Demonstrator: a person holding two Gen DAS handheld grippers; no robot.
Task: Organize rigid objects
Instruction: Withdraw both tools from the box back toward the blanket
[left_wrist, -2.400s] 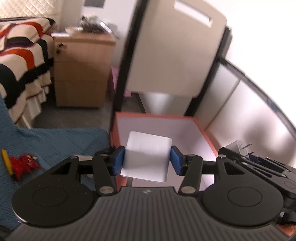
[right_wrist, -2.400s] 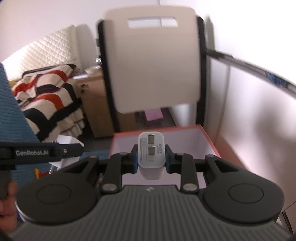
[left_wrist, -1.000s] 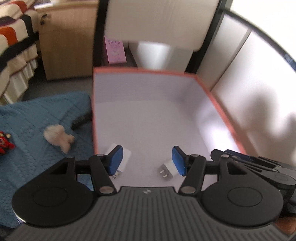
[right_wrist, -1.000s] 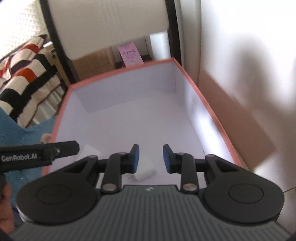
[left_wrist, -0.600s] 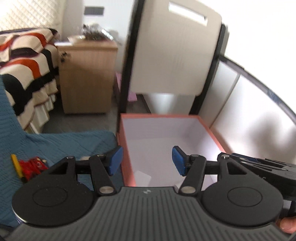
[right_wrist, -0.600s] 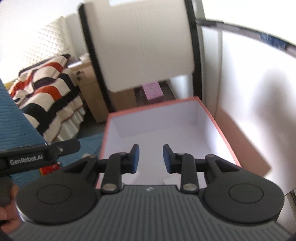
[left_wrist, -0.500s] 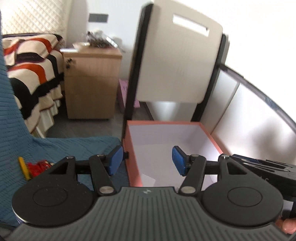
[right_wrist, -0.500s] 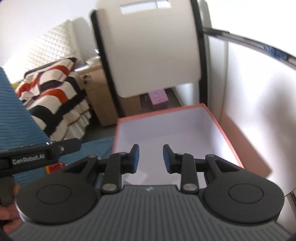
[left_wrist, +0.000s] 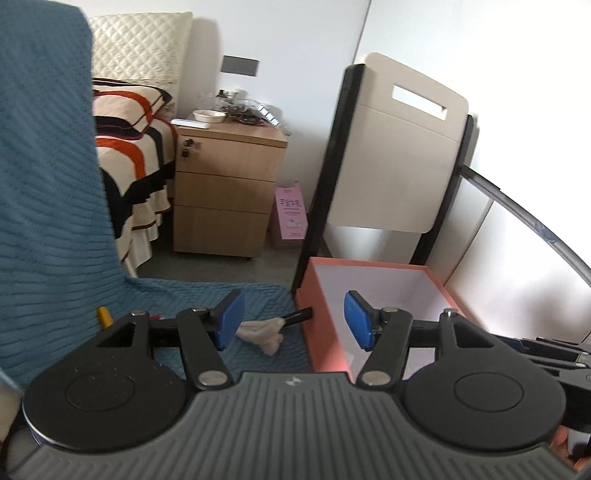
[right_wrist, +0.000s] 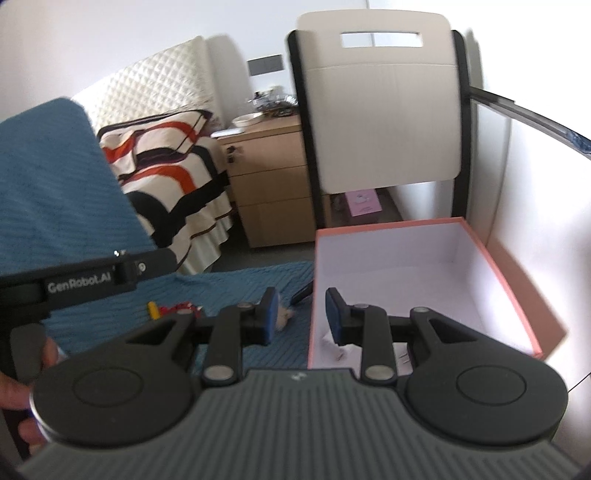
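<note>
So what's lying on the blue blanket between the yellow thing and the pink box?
A fluffy cream brush with a black handle lies between the yellow thing and the pink box, its handle reaching toward the box wall. The left wrist view shows it best.

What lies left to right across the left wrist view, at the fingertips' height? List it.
Blue blanket → yellow object → left gripper, jaws open and empty, with the fluffy brush behind it → pink box.

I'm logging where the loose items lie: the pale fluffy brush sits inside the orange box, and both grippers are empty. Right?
Not quite. In the left wrist view the fluffy brush lies on the blue blanket, outside the orange box. The left gripper and right gripper are indeed empty.
</note>
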